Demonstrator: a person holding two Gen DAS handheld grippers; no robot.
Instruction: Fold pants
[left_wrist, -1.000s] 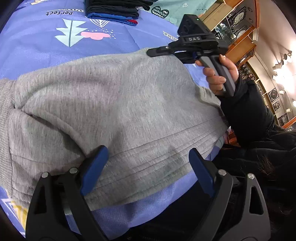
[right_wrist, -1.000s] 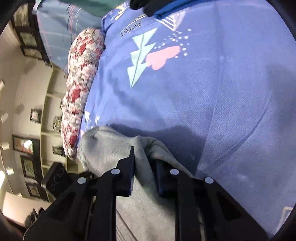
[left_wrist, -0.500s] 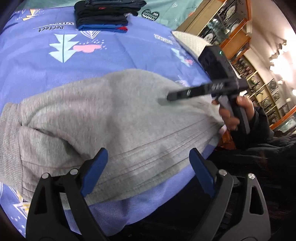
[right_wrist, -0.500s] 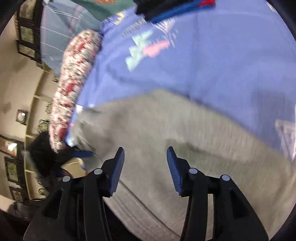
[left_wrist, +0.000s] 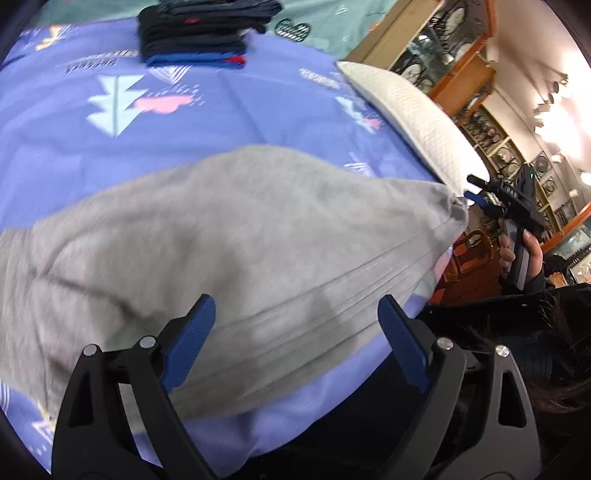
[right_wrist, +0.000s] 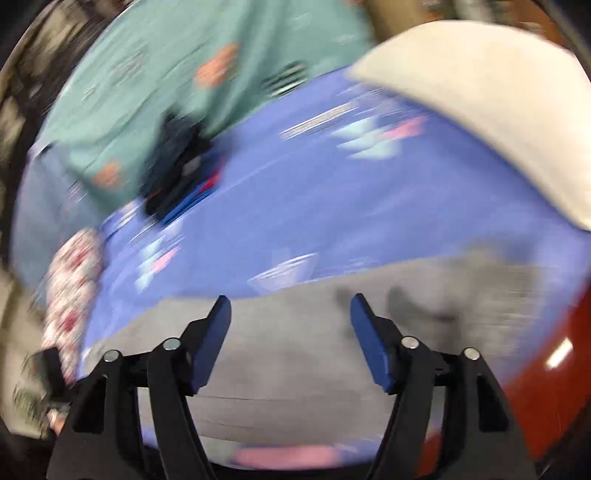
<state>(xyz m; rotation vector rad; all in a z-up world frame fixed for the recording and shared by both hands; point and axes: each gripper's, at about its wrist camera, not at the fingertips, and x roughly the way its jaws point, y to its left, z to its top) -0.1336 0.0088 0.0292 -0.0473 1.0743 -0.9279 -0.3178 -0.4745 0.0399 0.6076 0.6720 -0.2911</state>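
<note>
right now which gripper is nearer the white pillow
Right. The right gripper sits at the near end of the white pillow, by the pants' corner. The left gripper hovers over the grey pants, well short of it.

Black tools with blue pads, bare skin and a dark sleeve

The left tool (left_wrist: 295, 332) and right tool (right_wrist: 290, 325) have black arms, silver screws and blue ribbed pads (left_wrist: 186, 339); behind the right tool, bare fingers and a black cuff.

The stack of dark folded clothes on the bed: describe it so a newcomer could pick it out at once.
Start from the blue printed bedspread that covers the bed, and look to its far end, past the gray pants lying near the camera. There sits the stack of dark folded clothes: neat black and navy layers with a bright blue one at the bottom, unlike the loose gray pants.
</note>
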